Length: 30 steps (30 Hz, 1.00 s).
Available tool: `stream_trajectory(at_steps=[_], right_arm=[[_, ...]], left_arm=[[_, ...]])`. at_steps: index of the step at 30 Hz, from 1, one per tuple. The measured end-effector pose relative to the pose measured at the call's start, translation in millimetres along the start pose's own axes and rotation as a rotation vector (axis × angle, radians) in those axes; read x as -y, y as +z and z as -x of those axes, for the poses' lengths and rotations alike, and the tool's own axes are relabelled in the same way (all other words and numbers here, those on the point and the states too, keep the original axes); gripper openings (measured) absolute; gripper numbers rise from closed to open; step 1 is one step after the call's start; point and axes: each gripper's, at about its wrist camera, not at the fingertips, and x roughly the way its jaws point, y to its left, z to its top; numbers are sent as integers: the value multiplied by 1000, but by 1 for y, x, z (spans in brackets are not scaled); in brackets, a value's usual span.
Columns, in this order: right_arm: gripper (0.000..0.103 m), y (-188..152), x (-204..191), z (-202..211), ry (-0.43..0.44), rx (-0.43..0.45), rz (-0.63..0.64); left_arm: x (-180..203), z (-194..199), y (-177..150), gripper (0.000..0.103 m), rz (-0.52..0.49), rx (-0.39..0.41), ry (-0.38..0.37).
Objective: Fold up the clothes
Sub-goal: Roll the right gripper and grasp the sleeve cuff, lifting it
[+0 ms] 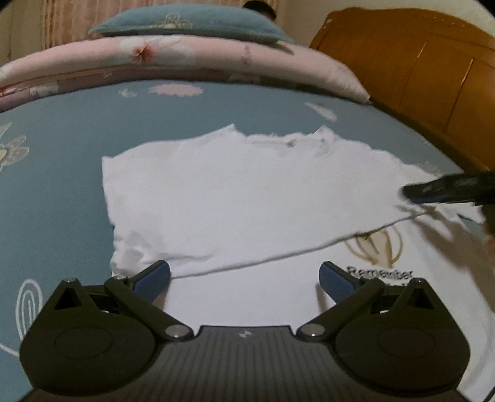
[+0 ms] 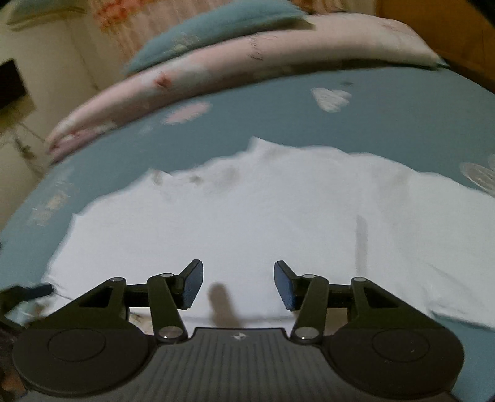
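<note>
- A white T-shirt (image 1: 235, 198) lies spread on a blue bedsheet (image 1: 55, 198), partly folded: one layer is turned over the front, its edge running diagonally just above a gold emblem and the printed word "Remember" (image 1: 380, 273).
- The left gripper (image 1: 244, 276) hovers low over the shirt's near part, jaws wide apart, nothing between the blue pads (image 1: 153, 278).
- The right gripper (image 2: 238, 283) stands over the shirt's middle, jaws parted and empty; its view is blurred.
- In the left view, the right gripper's dark finger reaches in from the right edge, above the folded layer.
- A pink floral quilt (image 1: 173, 62) lies rolled along the far side, a blue pillow (image 1: 188, 23) on top.
- A wooden headboard (image 1: 433, 74) stands at right.
</note>
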Motion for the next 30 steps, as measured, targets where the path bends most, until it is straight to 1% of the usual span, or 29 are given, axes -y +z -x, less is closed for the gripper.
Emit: stream_trajectory(at_steps=[1, 2, 5, 6, 8, 9, 11, 14, 16, 20, 23, 27, 30], right_arm=[[54, -1, 4, 11, -13, 16, -24], [56, -2, 8, 23, -34, 33, -49], [57, -13, 24, 72, -42, 90, -63], [57, -16, 32, 89, -58, 101, -70], [58, -24, 52, 121, -99, 126, -91], [61, -28, 65, 138, -115, 145, -116], [62, -40, 100, 171, -145, 184, -205], [63, -58, 152, 201, -161, 237, -386], [63, -73, 186, 216, -162, 279, -503], [66, -104, 246, 239, -180, 375, -739], [66, -125, 282, 252, -178, 431, -879], [68, -136, 308, 257, -250, 447, -938], [68, -144, 331, 259, -228, 471, -987]], left_arm=[[0, -1, -1, 102, -1, -1, 1], [1, -1, -1, 102, -7, -3, 7], [7, -3, 0, 102, -9, -13, 33], [10, -3, 2, 102, -3, -23, 38], [20, -2, 6, 102, -15, -47, 31], [29, 2, 9, 102, -34, -46, 17], [48, 12, 14, 102, -81, -33, -14], [80, 23, 18, 102, -148, -19, -72], [102, 24, 17, 102, -159, -37, -128], [139, 15, 6, 102, -181, -96, -177], [159, 10, -5, 102, -200, -131, -217], [167, 0, -16, 102, -161, -185, -226], [165, -5, -17, 102, -151, -186, -217]])
